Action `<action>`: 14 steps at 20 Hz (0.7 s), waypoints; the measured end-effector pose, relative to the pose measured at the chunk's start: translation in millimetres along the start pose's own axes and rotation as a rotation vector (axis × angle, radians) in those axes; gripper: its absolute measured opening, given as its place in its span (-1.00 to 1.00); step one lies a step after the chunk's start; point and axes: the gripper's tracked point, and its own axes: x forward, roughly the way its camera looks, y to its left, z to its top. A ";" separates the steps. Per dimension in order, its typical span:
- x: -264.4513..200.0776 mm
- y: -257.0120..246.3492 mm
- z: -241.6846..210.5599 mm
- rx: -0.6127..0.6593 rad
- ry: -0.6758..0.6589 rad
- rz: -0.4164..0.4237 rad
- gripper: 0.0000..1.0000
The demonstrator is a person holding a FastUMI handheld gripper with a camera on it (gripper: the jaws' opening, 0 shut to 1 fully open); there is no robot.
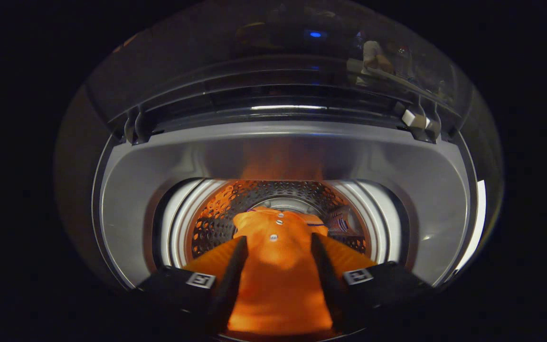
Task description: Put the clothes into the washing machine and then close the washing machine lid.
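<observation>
An orange garment (278,266) with small buttons is clamped between my gripper's (279,242) two fingers, which press on it from both sides. The cloth bunches forward past the fingertips and hangs over the round mouth of the washing machine. Beyond it lies the perforated steel drum (216,223), glowing orange with the cloth's reflection. A striped piece of fabric (342,221) lies inside the drum just right of the garment. The grey top surround (126,199) rings the opening. The transparent lid (278,57) stands raised at the back on its hinges.
A lid hinge (136,128) sits at the back left and another hinge with a white block (416,118) at the back right. A small blue light (315,34) and a person's reflection (375,57) show in the raised lid. All around the machine is dark.
</observation>
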 end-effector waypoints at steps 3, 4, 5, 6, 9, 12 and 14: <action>-1.1 -0.4 -6.2 -0.015 0.009 0.002 1.00; -1.3 -1.0 -6.7 -0.018 0.005 -0.003 1.00; -2.3 -1.0 -7.1 -0.019 0.005 -0.004 1.00; -2.5 -0.9 -7.7 -0.014 0.001 -0.004 1.00; -5.5 -0.7 -7.6 0.002 -0.013 -0.003 1.00; -13.0 1.4 -5.4 0.010 -0.053 0.003 1.00; -20.8 4.3 -3.2 0.018 -0.092 0.012 1.00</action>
